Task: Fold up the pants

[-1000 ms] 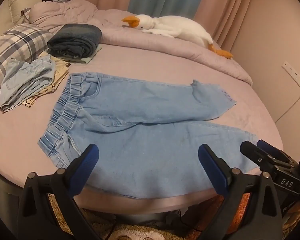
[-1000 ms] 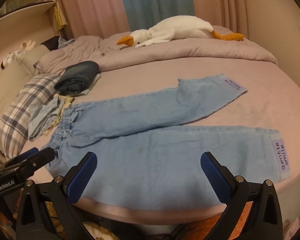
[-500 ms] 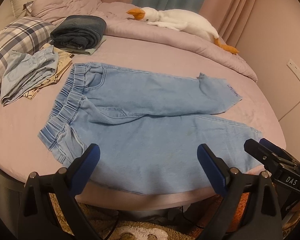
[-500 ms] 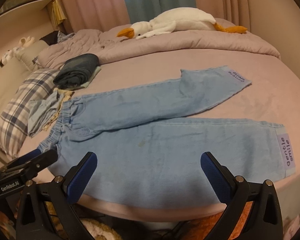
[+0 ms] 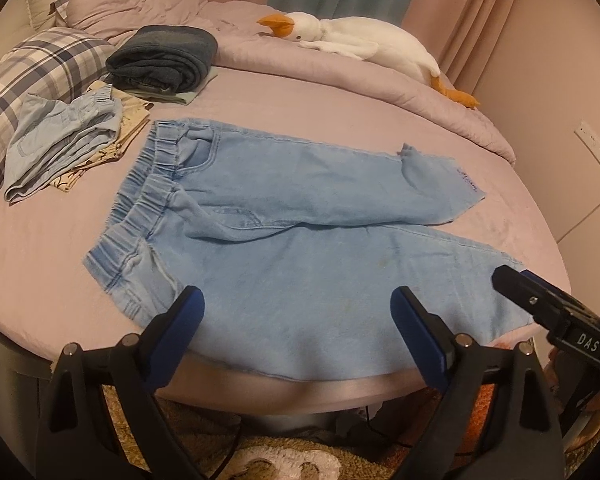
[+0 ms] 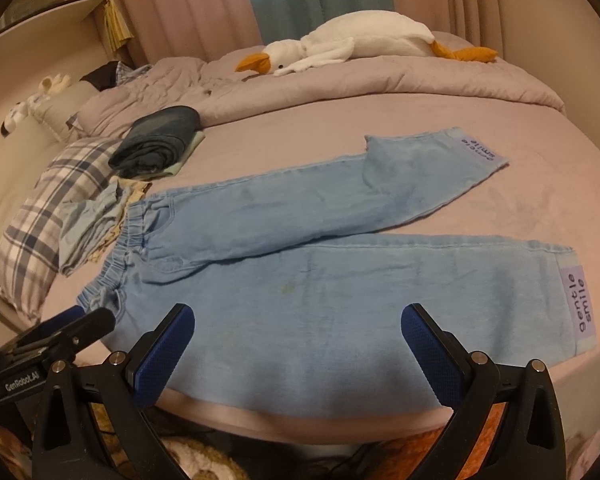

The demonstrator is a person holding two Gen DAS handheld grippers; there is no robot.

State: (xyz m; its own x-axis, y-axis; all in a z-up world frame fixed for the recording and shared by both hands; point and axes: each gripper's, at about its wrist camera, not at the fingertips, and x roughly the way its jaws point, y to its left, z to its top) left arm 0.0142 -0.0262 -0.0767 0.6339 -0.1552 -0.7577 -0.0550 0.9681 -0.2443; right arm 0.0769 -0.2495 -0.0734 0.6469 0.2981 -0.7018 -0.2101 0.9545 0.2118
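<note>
Light-blue jeans (image 5: 300,248), laid flat on bed (image 5: 340,120); first fold not begun.

Left tool (image 5: 296,330): wide, empty, poised above the near edge, elastic waistband (image 5: 148,200) ahead to its left. Right tool (image 6: 298,340): wide, empty, above the same near leg, labelled hem (image 6: 578,304) ahead to its right. Far leg (image 6: 340,200) angles away, cuff (image 6: 476,148) kinked. Advised handling: pinch the near leg's outer seam at waistband and hem together, lift low, carry it over the far leg so seams align; straighten the angled cuff first, or the fold likely skews. Beyond left tool: folded dark jeans (image 5: 164,60), small clothes pile (image 5: 68,140), plaid pillow (image 5: 28,72), plush goose (image 5: 360,40).
</note>
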